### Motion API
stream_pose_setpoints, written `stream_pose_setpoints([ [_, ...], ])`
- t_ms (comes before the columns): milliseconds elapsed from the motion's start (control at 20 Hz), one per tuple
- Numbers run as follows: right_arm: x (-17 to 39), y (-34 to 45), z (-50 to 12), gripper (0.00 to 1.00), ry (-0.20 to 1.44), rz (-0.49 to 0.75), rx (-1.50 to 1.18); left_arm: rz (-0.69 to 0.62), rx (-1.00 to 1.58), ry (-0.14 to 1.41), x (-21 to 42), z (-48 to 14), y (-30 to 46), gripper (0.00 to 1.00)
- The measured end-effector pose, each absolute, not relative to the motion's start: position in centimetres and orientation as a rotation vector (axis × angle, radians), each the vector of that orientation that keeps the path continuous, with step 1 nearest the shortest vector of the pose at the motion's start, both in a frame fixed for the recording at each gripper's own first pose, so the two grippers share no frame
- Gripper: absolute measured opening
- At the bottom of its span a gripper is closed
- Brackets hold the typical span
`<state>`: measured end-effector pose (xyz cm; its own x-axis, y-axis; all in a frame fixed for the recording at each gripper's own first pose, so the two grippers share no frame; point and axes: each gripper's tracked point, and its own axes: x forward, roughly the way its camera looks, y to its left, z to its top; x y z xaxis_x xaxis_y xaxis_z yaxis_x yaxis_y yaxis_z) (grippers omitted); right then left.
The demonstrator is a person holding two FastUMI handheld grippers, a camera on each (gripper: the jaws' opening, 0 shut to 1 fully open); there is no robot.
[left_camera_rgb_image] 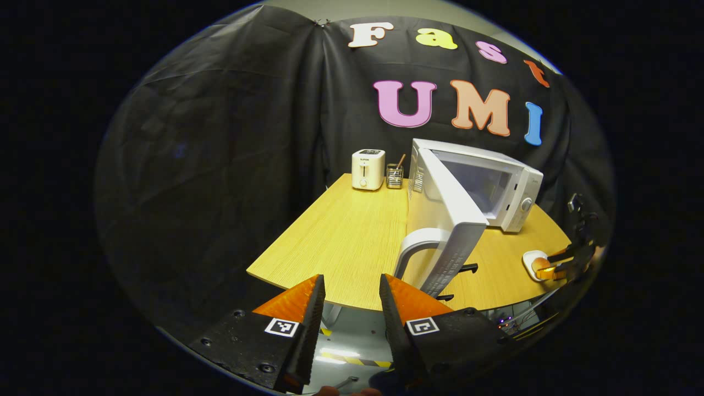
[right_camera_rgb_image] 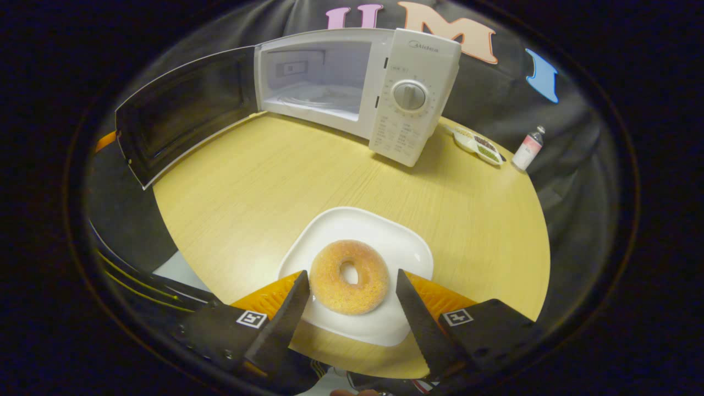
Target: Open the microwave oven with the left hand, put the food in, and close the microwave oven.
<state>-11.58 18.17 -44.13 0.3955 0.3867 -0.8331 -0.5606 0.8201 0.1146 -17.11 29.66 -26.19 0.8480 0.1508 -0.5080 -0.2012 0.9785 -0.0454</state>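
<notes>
Microwave (right_camera_rgb_image: pixel 357 88) cavity open ahead of right gripper (right_camera_rgb_image: pixel 349 300), bare table (right_camera_rgb_image: pixel 264 176) btwn, door (right_camera_rgb_image: pixel 181 115) swung out ahead-left, control panel (right_camera_rgb_image: pixel 410 99) blocks ahead-right, donut (right_camera_rgb_image: pixel 349 275) btwn its fingers.

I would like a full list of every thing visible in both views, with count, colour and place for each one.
microwave oven: 1, white, back of table, door swung open
table: 1, light wood, under everything
plate: 1, white, near edge of table
donut: 1, golden, sugared, on plate, between the right gripper fingers but not touched
toaster: 1, white, back of table, beside the microwave oven
holder with utensils: 1, clear, right beside toaster
small dishes: colours unclear, beside the microwave oven's control side
bottle: 1, white and pink, near the dishes
left gripper: 1, open, off the table's near edge
right gripper: 1, open, around donut
</notes>
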Motion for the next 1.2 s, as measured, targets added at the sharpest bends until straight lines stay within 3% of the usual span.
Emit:
stream_pose_setpoints([
  [100, -11.4, 18.3, -44.2, 0.82, 1.017, 0.573, -0.153, 0.202, -0.121, 0.520, -17.2, -25.6, 29.9, 0.57],
  [150, -11.5, 18.2, -44.2, 0.87, 1.029, 0.551, -0.129, 0.199, -0.125, 0.503, -16.9, -24.8, 29.8, 0.57],
  [200, -11.6, 18.3, -44.4, 0.74, 1.050, 0.536, -0.111, 0.187, -0.125, 0.473, -16.4, -23.7, 29.4, 0.56],
  [250, -11.5, 18.2, -44.4, 0.74, 1.061, 0.519, -0.099, 0.184, -0.119, 0.452, -15.8, -22.6, 29.4, 0.55],
  [350, -11.5, 18.2, -44.5, 0.64, 1.080, 0.503, -0.093, 0.182, -0.096, 0.414, -14.5, -20.7, 29.2, 0.51],
  [400, -11.5, 18.3, -44.5, 0.70, 1.085, 0.498, -0.092, 0.185, -0.076, 0.390, -13.9, -19.6, 29.3, 0.62],
  [450, -11.4, 18.4, -44.4, 0.67, 1.083, 0.493, -0.085, 0.183, -0.054, 0.374, -13.3, -18.9, 29.2, 0.65],
  [500, -11.4, 18.5, -44.3, 0.64, 1.084, 0.487, -0.069, 0.177, -0.032, 0.362, -13.1, -18.1, 28.8, 0.74],
  [600, -11.8, 19.4, -43.8, 0.64, 1.093, 0.470, 0.020, 0.173, 0.001, 0.329, -12.3, -16.8, 28.7, 0.80],
  [950, -9.2, 26.0, -38.6, 0.64, 1.061, 0.347, 0.620, 0.156, -0.037, 0.262, -11.5, -14.7, 27.3, 0.81],
  [1200, -6.6, 31.5, -33.2, 0.63, 0.972, 0.390, 0.886, 0.167, -0.072, 0.232, -12.1, -13.9, 26.9, 0.82],
])
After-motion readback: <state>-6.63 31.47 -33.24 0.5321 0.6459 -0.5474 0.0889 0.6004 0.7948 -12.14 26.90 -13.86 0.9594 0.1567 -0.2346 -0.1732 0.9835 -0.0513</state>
